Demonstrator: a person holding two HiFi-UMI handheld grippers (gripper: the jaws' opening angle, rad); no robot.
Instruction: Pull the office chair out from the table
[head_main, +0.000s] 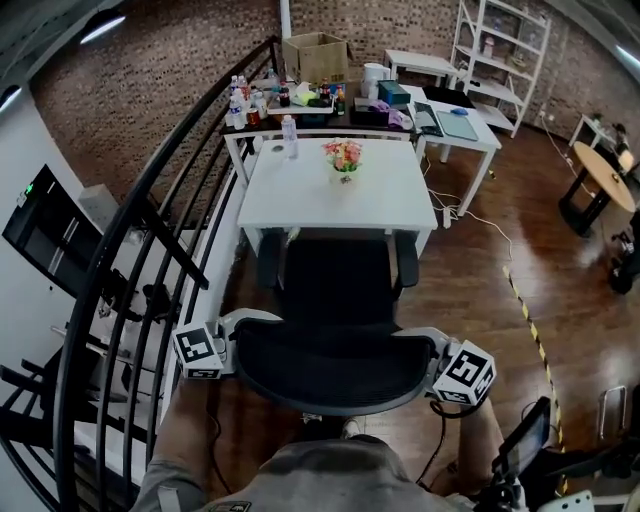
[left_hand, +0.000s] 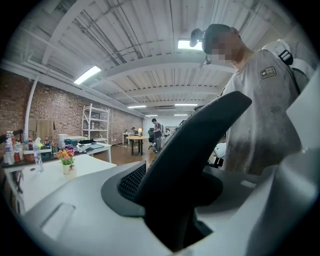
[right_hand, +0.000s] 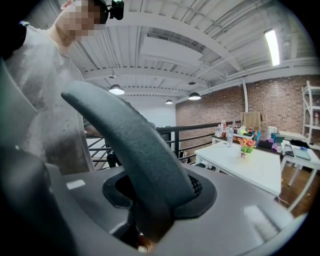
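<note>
Two grippers clamped on the chair back

Both tools hold the black mesh office chair (head_main: 335, 285) by the curved top rim of its backrest (head_main: 330, 368). The left gripper (head_main: 243, 338) bites the rim's left end. The left gripper view shows its grey jaws part-way closed, with the dark rim pinched between them. The right gripper (head_main: 432, 352) does the same at the rim's right end, with its jaws pressed onto the padded edge that runs up between them.

The chair faces the white square table (head_main: 300, 210) and stands at the middle of the table's near edge. Its seat lies just in front of that edge, over the dark wooden floor (head_main: 480, 290). Its two black armrests (head_main: 268, 262) reach up to the edge. Whether the front of the seat tucks under the tabletop cannot be told.

On the table, a small pale vase of pink and orange flowers (head_main: 343, 158) stands near the middle of the far edge. A clear plastic water bottle (head_main: 289, 135) stands by the far left corner. Beyond the far edge, a brown cardboard box (head_main: 315, 55) sits among bottles and clutter. A black metal railing (head_main: 130, 250) runs along the left of the chair and table. The person's grey shirt (head_main: 320, 475) fills the bottom of the head view, just behind the backrest.
</note>
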